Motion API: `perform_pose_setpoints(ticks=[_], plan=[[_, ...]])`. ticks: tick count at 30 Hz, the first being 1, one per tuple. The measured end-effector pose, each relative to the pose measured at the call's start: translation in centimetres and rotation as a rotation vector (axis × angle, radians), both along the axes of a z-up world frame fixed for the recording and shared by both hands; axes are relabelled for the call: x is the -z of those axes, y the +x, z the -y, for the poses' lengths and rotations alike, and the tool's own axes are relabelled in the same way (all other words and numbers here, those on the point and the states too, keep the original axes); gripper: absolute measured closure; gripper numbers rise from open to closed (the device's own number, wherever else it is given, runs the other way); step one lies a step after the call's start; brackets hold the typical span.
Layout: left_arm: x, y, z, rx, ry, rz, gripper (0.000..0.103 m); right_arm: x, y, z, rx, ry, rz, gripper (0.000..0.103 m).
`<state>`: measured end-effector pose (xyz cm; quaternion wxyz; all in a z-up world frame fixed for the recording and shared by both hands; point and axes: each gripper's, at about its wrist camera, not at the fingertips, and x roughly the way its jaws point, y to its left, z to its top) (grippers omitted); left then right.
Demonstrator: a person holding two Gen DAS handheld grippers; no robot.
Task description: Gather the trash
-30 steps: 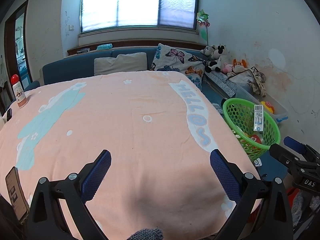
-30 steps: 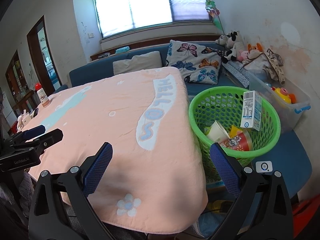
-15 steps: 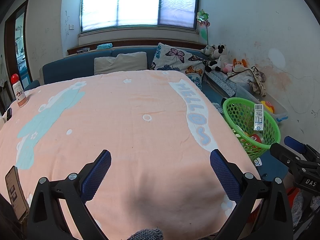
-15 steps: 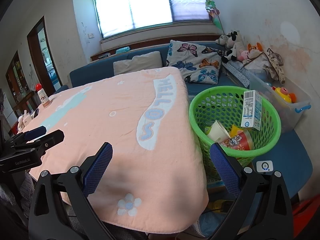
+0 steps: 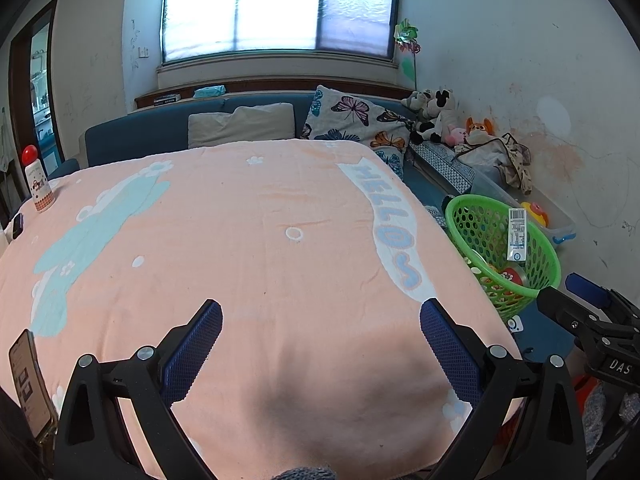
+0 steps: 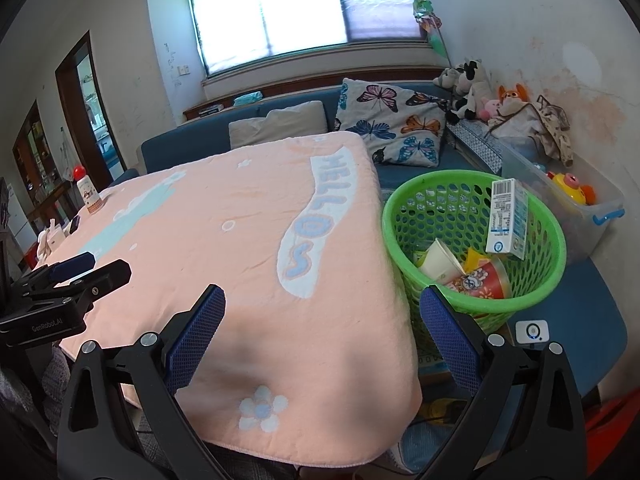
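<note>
A green mesh basket stands on a blue seat right of the table; in the left wrist view the basket shows at the right. Inside lie a white-and-blue carton, a white paper cup and a red printed cup. My right gripper hangs open over the table's near right corner, nothing between its fingers. My left gripper is open over the peach cloth, empty too. Each gripper appears in the other's view: the right gripper and the left gripper.
A red-capped bottle stands at the table's far left, and a phone leans at the near left edge. A blue sofa with pillows, stuffed toys and a clear storage bin line the back and right wall.
Almost nothing: both grippers stay open and nearly still, with only a slight drift of the views.
</note>
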<state>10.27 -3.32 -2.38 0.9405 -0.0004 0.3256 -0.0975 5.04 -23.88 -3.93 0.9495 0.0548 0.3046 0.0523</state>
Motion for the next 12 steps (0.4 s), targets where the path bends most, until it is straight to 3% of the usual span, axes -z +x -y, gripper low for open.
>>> perform_pose_setpoints(ticks=[12], plan=[[0.09, -0.14, -0.53, -0.023, 0.002, -0.001, 0.007, 0.02, 0.04, -0.15, -0.005, 0.004, -0.003, 0.006]])
